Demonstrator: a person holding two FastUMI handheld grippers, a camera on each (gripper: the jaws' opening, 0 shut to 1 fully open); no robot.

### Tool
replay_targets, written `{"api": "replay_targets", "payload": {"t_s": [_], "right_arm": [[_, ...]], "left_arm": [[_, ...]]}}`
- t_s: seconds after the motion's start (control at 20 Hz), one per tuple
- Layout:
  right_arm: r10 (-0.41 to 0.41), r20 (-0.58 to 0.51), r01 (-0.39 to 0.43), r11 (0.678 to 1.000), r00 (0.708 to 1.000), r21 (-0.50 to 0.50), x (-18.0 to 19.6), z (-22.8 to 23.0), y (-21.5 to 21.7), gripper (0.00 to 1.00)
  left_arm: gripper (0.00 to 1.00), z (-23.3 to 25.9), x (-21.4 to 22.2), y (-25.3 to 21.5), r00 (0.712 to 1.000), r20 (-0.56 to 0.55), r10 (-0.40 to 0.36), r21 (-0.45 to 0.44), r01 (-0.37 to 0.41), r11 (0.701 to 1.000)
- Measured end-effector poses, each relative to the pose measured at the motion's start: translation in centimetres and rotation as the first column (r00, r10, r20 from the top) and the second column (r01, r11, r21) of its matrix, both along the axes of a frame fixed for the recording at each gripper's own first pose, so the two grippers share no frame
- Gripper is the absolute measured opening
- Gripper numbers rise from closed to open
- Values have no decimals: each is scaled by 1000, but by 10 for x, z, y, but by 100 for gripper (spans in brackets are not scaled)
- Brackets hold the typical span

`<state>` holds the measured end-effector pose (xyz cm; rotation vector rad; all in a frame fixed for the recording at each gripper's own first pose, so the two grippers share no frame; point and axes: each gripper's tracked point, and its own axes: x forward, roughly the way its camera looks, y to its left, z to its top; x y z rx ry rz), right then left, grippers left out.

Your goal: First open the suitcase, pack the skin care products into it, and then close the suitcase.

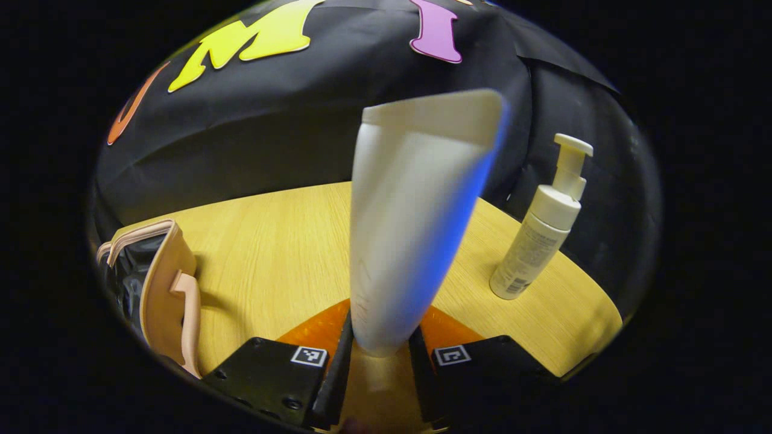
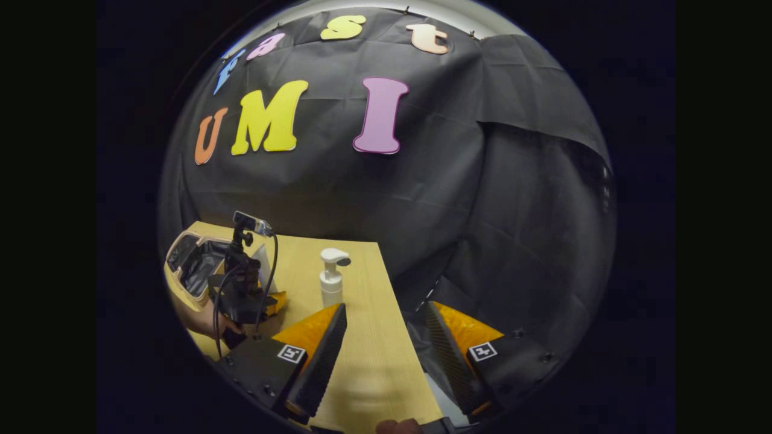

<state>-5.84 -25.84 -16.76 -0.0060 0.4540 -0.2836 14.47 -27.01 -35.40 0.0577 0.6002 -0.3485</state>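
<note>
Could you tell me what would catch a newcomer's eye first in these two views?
In the left gripper view, a tall white squeeze tube stands upright, clamped by the left gripper. An open beige suitcase with a dark lining lies at the left on the light wooden table, with a white pump bottle at the right. The right gripper hangs open over the table's edge.

A white tube [image 1: 416, 223], shaded blue along its edge at 3 o'clock, is seen at the centre of the left gripper view. A cream pump bottle [image 1: 540, 232] with a white head is seen at 3 o'clock. The table [image 1: 277, 253] is coloured pale yellow with fine wood grain. At 9 o'clock, a beige suitcase [image 1: 163, 283] with pink trim and black lining is shown.
</note>
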Motion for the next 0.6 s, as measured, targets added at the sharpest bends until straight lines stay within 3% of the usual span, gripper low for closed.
{"api": "replay_targets", "payload": {"t_s": [0.2, 0.3, 0.6], "right_arm": [[34, -27, -33, 999, 999, 24, 5, -19, 10, 80], [98, -31, -96, 993, 995, 68, 13, -30, 29, 80], [184, -12, -178, 961, 983, 210, 69, -84, 56, 80]], "left_arm": [[47, 9, -6, 7, 1000, -14, -14, -13, 14, 1000], [47, 25, -10, 13, 1000, -3, -23, -11, 23, 1000], [47, 85, -61, 41, 1000, -23, -20, -31, 19, 999]]}}
